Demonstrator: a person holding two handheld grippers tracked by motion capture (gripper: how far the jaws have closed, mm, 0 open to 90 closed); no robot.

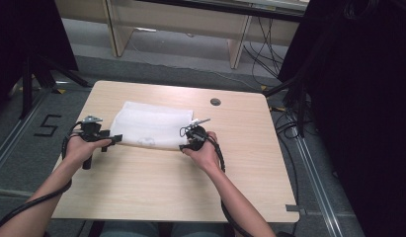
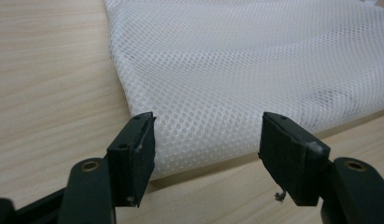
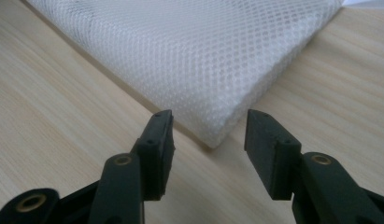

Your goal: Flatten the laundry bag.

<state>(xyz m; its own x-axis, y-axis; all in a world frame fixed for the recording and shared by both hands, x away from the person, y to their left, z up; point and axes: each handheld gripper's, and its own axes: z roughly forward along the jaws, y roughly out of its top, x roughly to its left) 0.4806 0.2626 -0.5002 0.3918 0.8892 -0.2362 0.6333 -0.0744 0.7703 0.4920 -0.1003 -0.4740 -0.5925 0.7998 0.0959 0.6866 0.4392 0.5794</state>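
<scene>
A light wooden table (image 1: 156, 187) carries a white mesh laundry bag (image 1: 153, 126), folded flat and lying toward the far-left part of the top. The left gripper (image 1: 115, 138) sits at the bag's near-left corner, jaws spread wide with the mesh edge between them but not pinched; the right gripper (image 1: 184, 139) faces the near-right corner, jaws likewise apart and holding nothing. Judging by this, the fold laid down looks done, and any further fold still needs both corners gripped first.
</scene>
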